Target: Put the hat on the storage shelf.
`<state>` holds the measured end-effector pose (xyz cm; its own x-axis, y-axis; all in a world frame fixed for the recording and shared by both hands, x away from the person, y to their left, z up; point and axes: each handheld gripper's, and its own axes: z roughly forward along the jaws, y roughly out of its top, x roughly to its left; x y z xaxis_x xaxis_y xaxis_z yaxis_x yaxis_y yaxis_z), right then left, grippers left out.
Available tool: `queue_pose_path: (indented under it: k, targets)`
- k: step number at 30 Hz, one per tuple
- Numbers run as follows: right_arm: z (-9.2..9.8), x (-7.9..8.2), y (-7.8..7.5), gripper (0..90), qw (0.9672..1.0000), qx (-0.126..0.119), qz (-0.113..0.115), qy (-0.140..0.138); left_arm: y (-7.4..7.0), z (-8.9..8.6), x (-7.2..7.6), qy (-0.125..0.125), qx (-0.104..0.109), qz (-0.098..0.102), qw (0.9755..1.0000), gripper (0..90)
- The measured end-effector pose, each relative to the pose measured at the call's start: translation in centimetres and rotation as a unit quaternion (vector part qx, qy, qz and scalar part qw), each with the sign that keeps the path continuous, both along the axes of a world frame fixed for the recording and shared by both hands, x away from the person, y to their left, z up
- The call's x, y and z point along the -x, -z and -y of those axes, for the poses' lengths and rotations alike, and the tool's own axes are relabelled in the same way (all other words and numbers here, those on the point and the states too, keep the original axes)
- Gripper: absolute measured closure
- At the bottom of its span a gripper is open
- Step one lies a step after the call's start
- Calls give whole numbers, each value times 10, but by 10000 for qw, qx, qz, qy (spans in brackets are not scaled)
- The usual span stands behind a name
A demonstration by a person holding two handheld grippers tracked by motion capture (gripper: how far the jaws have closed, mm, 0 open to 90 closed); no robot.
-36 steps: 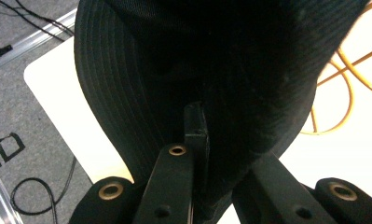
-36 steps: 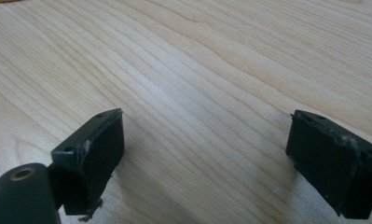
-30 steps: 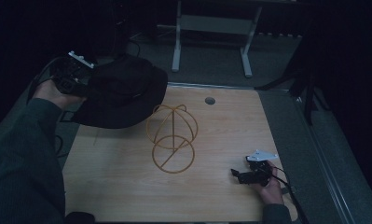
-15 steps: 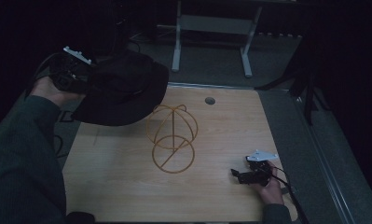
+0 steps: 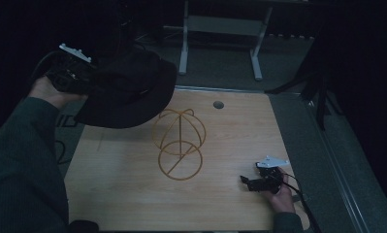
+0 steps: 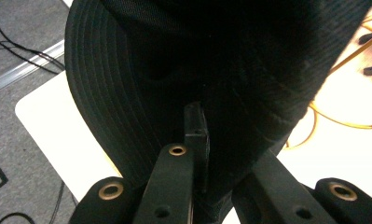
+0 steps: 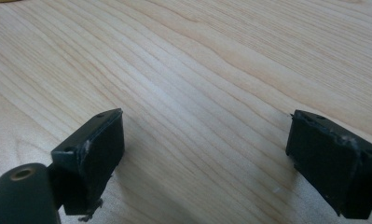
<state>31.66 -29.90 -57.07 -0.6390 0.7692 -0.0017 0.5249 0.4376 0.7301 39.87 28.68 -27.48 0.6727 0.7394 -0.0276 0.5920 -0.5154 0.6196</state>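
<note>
A black brimmed hat [image 5: 128,90] hangs in the air over the table's far left corner, with my left gripper [image 5: 87,82] shut on its brim. In the left gripper view the hat [image 6: 211,65] looms close and the jaws pinch its brim at my left gripper [image 6: 197,140]. A yellow wire hat stand [image 5: 179,143] sits in the middle of the wooden table [image 5: 133,194], to the right of and below the hat. Near the table's front right, my right gripper [image 5: 247,183] rests low and open, and in its own view my right gripper [image 7: 204,154] has bare wood between its pads.
A small round grommet hole [image 5: 218,104] lies near the table's far edge. Beyond the table stands a grey metal frame [image 5: 220,29] on dark floor. Cables [image 6: 16,42] run over the floor to the table's left. A grey strip [image 5: 307,145] borders the table's right side.
My left gripper has lifted the hat slightly up and toward the far left. The right gripper has stayed put.
</note>
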Motion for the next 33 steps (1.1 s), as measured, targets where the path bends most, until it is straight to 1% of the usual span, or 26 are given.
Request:
queue_pose_path:
  k: [5, 12, 15, 28, 33]
  targets:
    - [0, 0, 0, 112, 10000, 0, -2, 1, -4, 1, 1, 49, 137, 29, 9999, 883]
    - [0, 0, 0, 112, 10000, 0, -2, 1, -7, 4, 1, 85, 205, 49, 9997, 883]
    - [0, 0, 0, 112, 10000, -3, -7, 4, -8, 6, 0, 144, 290, 31, 9995, 883]
    - [0, 0, 0, 112, 10000, 0, -8, 8, -11, 12, 0, 245, 393, 37, 9989, 883]
    - [0, 1, 0, 112, 10000, 5, -6, 7, -16, 16, 1, 360, 490, 69, 9981, 883]
